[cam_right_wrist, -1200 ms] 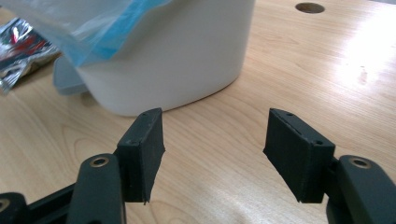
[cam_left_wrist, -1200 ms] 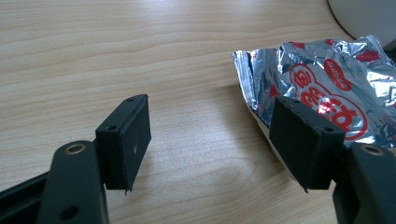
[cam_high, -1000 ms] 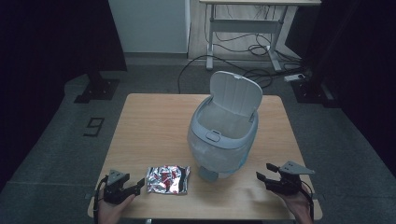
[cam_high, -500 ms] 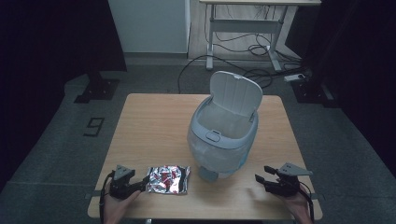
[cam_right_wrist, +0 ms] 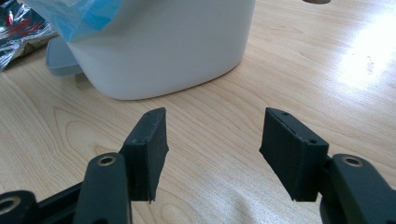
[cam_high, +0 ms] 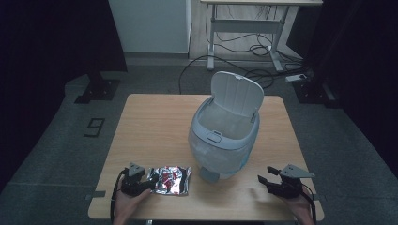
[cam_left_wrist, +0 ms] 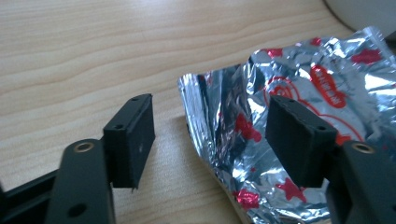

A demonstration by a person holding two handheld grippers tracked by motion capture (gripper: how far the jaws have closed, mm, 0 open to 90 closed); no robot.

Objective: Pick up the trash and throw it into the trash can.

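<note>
With jaws just closing around the edge of the foil packet [cam_left_wrist: 299,116] yet not pinching, left gripper [cam_left_wrist: 219,140] nears pickup; right gripper [cam_right_wrist: 212,149] idle, agape.

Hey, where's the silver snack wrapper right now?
In the high view the silver snack wrapper lies near the table's front edge, between the left tongs and the white bin.
</note>
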